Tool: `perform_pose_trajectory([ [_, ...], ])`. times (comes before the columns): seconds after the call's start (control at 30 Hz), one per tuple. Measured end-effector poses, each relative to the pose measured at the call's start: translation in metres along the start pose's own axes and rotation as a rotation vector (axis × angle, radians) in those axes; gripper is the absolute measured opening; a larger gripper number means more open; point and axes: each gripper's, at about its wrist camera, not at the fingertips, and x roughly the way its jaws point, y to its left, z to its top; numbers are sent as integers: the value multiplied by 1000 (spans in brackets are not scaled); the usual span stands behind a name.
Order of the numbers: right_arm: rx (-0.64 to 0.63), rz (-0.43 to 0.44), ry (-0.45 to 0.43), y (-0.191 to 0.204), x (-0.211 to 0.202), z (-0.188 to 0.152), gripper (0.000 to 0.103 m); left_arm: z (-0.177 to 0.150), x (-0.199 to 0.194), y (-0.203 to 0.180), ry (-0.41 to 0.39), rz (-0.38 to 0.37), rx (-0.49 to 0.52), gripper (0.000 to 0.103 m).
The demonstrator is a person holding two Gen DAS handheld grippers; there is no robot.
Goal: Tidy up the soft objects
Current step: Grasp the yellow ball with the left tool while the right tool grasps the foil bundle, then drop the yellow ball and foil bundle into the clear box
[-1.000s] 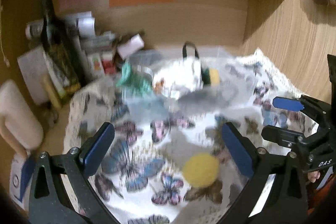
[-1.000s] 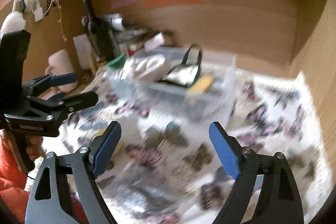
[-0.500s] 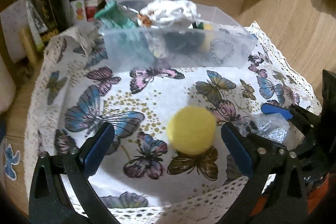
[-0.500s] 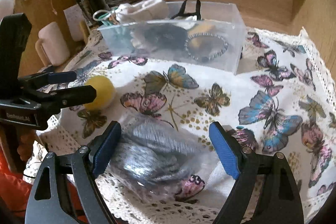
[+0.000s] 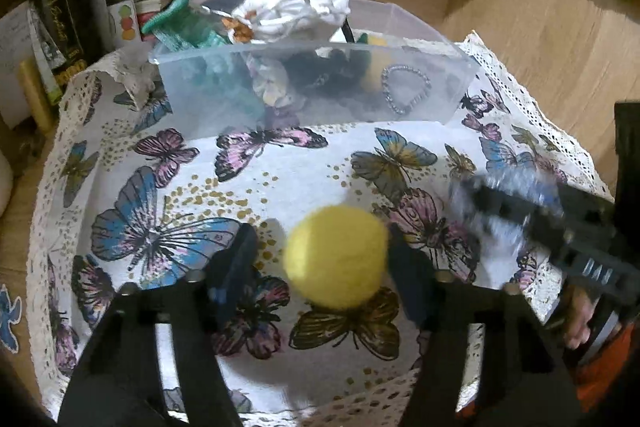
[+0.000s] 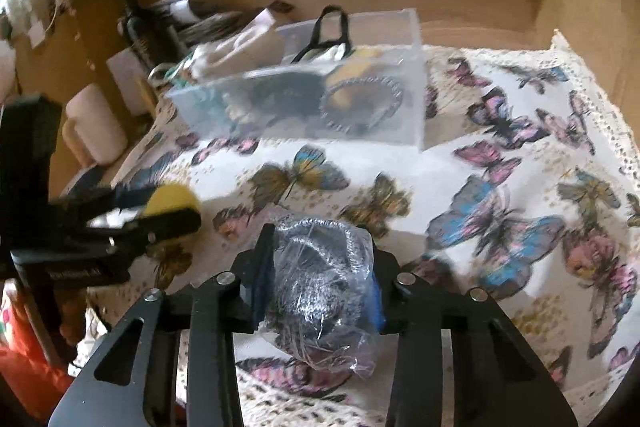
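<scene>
Gripping a fuzzy yellow ball (image 5: pixel 336 257), the left tool (image 5: pixel 322 263) mirrors the right tool (image 6: pixel 320 279), clamped on a clear-bagged grey bundle (image 6: pixel 318 291).

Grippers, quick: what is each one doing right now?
Left gripper: closed on the yellow ball.
Right gripper: closed on the bagged grey bundle.

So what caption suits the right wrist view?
Right tool squeezing a bagged grey scrubber above the butterfly cloth.
</scene>
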Motion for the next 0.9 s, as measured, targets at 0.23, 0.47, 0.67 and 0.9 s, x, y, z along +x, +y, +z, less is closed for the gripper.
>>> perform_pose_trajectory([
  [0.23, 5, -41, -87, -7, -18, 22, 35, 7, -13, 2, -55, 16, 14, 45],
  [0.47, 13, -71, -164, -19, -25, 50, 35, 32, -46, 20, -178, 71, -8, 45],
  [0.67, -27, -84, -250, -13, -35, 78, 35, 62, -71, 37, -282, 128, -8, 46],
  [0.9, -96, -88, -358, -5, -45, 110, 35, 96, -83, 52, -350, 173, -4, 46],
])
